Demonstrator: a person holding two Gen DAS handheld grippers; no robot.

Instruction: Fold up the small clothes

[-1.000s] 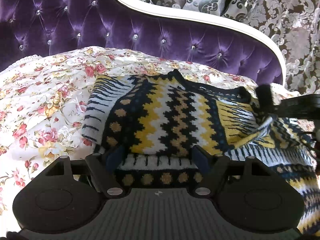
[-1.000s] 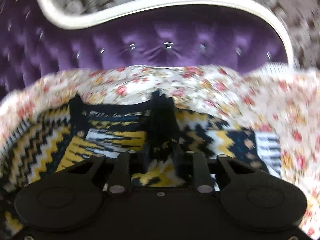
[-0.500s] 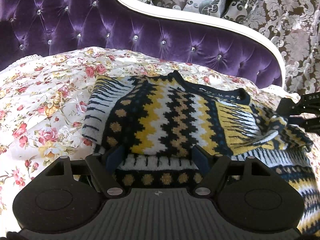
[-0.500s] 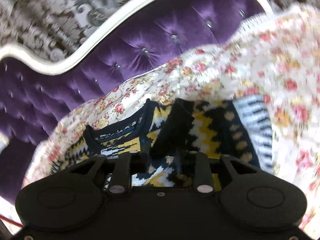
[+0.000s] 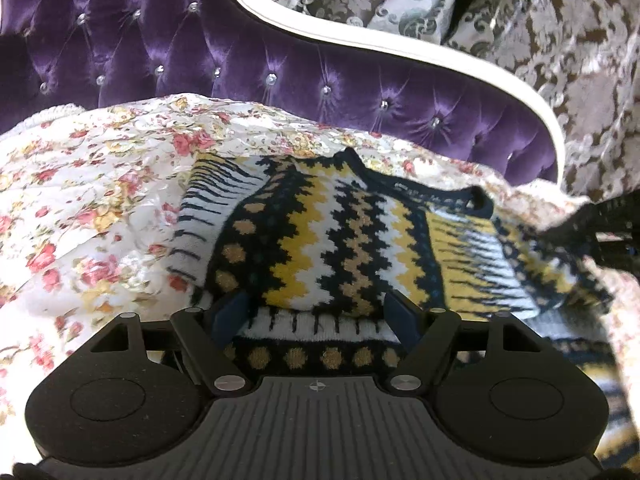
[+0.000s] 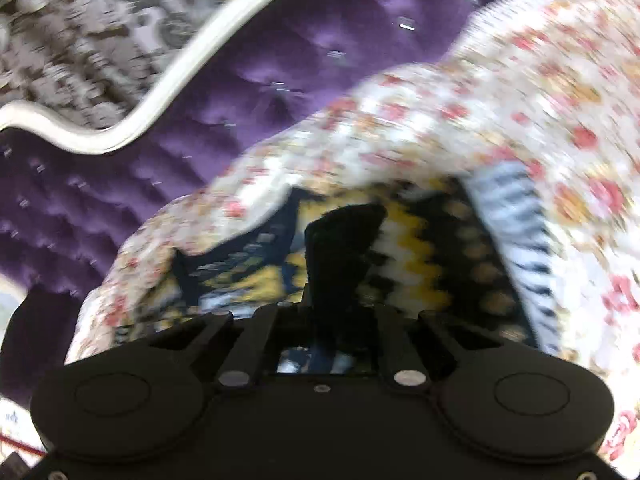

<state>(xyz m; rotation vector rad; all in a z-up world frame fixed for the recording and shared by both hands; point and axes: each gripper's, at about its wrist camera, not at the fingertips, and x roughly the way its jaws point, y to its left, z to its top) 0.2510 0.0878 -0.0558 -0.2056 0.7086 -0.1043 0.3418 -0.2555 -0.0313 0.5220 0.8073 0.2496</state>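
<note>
A knitted sweater point(image 5: 320, 240) in black, yellow and white zigzags lies on the floral bedspread point(image 5: 100, 208), its sleeve folded in over the body. My left gripper point(image 5: 314, 308) stands open at the sweater's near hem. Its blue fingertips point(image 5: 228, 314) are tucked under the folded edge, with the hem between them. In the blurred right wrist view the sweater point(image 6: 420, 256) lies below my right gripper point(image 6: 344, 220). Its jaws are closing, its dark fingers meet and I see no cloth between them. In the left wrist view the right gripper point(image 5: 608, 224) shows at the right edge, beside the sweater.
A purple tufted headboard point(image 5: 280, 60) with a white rim rises behind the bed. Patterned brown and silver curtains point(image 5: 560, 40) hang beyond it. The bedspread stretches wide to the left of the sweater.
The right gripper let go of the sleeve, which now lies flat across the sweater, then drew back to the right, rolled and closed. The left gripper has not moved.
</note>
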